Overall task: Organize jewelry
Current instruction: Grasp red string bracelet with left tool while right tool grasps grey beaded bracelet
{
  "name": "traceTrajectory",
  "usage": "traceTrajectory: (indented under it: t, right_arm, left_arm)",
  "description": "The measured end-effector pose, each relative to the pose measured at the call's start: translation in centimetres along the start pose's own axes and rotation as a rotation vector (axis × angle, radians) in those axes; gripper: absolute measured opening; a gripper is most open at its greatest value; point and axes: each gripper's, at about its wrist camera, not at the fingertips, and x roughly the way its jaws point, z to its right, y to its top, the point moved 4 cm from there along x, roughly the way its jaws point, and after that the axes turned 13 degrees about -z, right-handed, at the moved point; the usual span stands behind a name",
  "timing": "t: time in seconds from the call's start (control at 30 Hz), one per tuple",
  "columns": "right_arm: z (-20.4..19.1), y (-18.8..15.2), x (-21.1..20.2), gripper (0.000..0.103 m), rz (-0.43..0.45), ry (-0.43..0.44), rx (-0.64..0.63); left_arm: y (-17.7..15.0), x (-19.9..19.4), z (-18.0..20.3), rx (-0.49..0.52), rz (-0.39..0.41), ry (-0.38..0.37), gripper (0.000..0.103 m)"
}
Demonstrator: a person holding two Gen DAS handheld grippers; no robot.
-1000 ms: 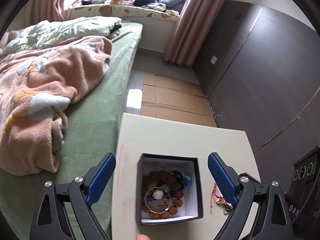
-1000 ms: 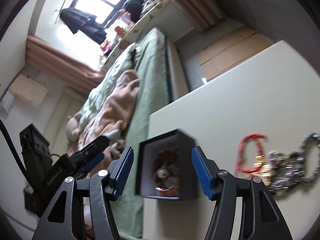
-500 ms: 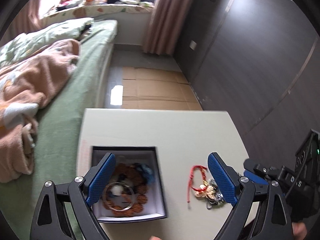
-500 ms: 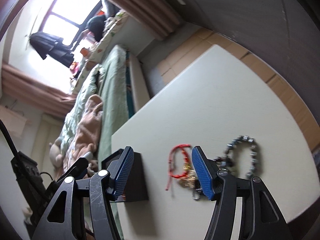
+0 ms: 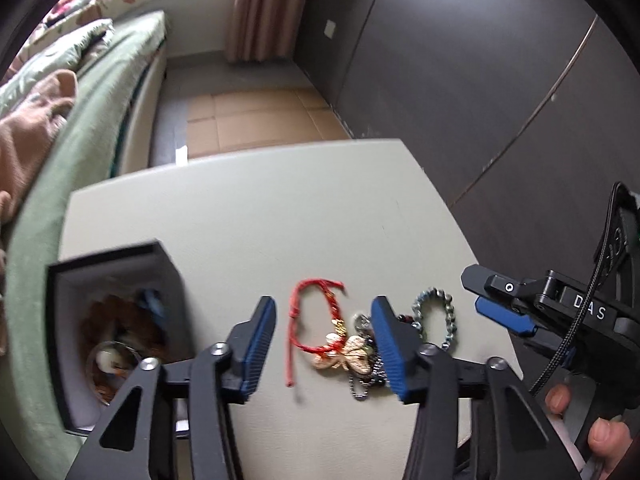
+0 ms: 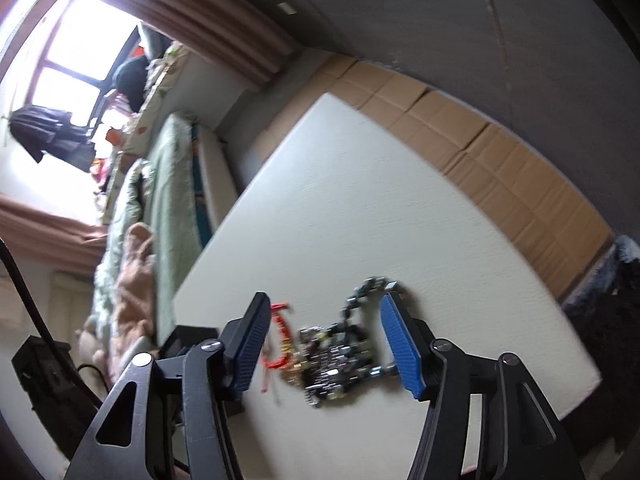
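Left gripper (image 5: pixel 324 344) wide apart over the red string bracelet (image 5: pixel 308 320) and gold charm (image 5: pixel 346 354) on the pale table (image 5: pixel 260 208), gripping nothing. Only in the left view: the black box (image 5: pixel 116 332) with beads inside, plus the right gripper (image 5: pixel 502 314) beside the grey bead bracelet (image 5: pixel 436 312). Right gripper wide apart too, empty, around the blurry jewelry pile (image 6: pixel 336 356), window (image 6: pixel 76 60) and bed (image 6: pixel 168 200) behind.

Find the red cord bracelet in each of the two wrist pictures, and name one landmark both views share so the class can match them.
Left wrist view: the red cord bracelet lies on the table low and centre, between the gripper's fingers.
Right wrist view: the red cord bracelet appears blurred, low and left of centre, beside the left-hand finger.
Shared landmark: the grey bead bracelet, on the far side of the jewelry pile from the red cord.
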Motion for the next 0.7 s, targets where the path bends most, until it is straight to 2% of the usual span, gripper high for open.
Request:
traceTrajectory:
  t: [0.07, 0.1, 0.23, 0.3, 0.43, 0.57, 0.6, 0.63, 0.67, 0.7]
  right_arm:
    - [0.4, 0.1, 0.1, 0.052, 0.007, -0.038, 0.003]
    - [0.5, 0.2, 0.3, 0.052, 0.004, -0.056, 0.002]
    - [0.9, 0.4, 1.4, 0.035, -0.030, -0.126, -0.016]
    - [1.1, 0.4, 2.0, 0.031, -0.050, -0.157, -0.021]
    - [1.5, 0.6, 2.6, 0.030, -0.061, -0.243, -0.052]
    - [0.6, 0.4, 3.2, 0.030, -0.057, -0.347, -0.145]
    - [0.2, 0.2, 3.4, 0.027, -0.049, -0.382, -0.173]
    - [0.1, 0.1, 3.5, 0.017, -0.043, -0.417, -0.192]
    - [0.0, 0.1, 3.6, 0.012, -0.035, -0.457, -0.209]
    - [-0.1, 0.1, 3.6, 0.011, -0.025, -0.488, -0.226]
  left_arm:
    - [0.0, 0.7, 0.4, 0.000, -0.014, 0.001, 0.038]
    - [0.0, 1.0, 0.5, -0.002, -0.019, 0.001, 0.038]
    - [0.2, 2.3, 0.8, -0.014, -0.040, 0.005, 0.028]
    - [0.2, 3.2, 0.7, -0.027, -0.054, 0.003, 0.028]
    - [0.5, 4.9, -0.1, -0.076, -0.075, 0.000, 0.027]
    - [0.8, 6.0, -0.7, -0.148, -0.104, -0.064, 0.023]
    - [0.9, 6.0, -0.8, -0.151, -0.099, -0.060, 0.023]
    - [0.9, 6.0, -0.7, -0.150, -0.099, -0.056, 0.022]
    - [0.9, 6.0, -0.7, -0.148, -0.096, -0.054, 0.022]
    - [0.9, 6.1, -0.8, -0.148, -0.094, -0.051, 0.022]
